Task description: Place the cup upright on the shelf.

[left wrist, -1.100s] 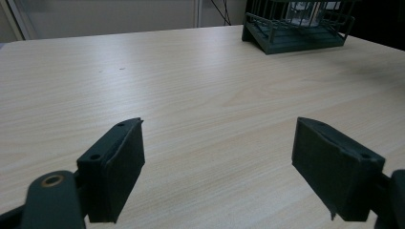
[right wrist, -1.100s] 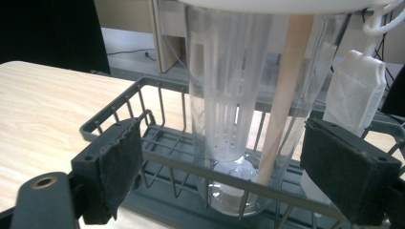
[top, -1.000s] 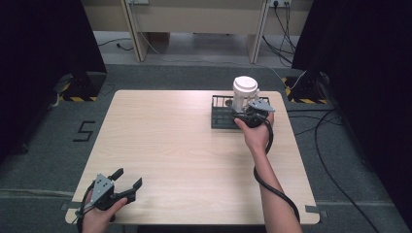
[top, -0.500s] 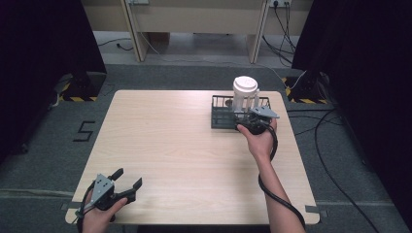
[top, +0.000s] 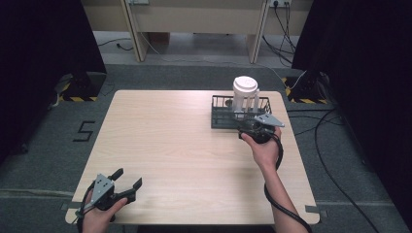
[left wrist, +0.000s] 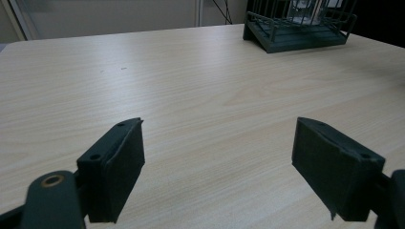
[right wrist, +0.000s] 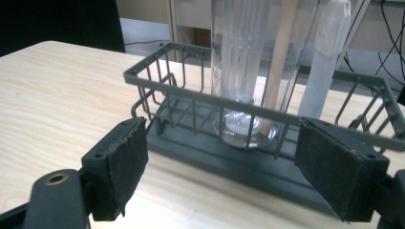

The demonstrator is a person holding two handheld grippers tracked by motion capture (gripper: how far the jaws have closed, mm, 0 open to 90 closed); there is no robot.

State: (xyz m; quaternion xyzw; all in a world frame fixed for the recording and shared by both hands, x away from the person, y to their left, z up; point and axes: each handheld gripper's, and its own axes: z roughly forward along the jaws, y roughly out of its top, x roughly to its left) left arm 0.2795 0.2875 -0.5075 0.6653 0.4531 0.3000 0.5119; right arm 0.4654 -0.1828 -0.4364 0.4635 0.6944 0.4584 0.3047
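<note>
A dark wire basket (top: 221,120) (right wrist: 191,90) (left wrist: 296,40) stands at the table's far right. Upright in it is a clear ribbed tumbler with a white lid (top: 244,94) (right wrist: 241,71), with a wooden stick and a white handle leaning beside it. My right gripper (top: 252,125) (right wrist: 219,167) hovers just in front of the basket's near side, open, with nothing between its pads. My left gripper (top: 127,178) (left wrist: 217,167) rests at the table's near left corner, open and empty, pointing across the bare wood toward the basket.
The light wooden table (top: 184,145) spreads wide between the two grippers. Black cables (top: 335,145) trail over the grey floor at the right. Dark curtains flank both sides, and a desk frame stands behind the table.
My right gripper has pulled back a little from the basket toward the near side. The left gripper has stayed in place.
</note>
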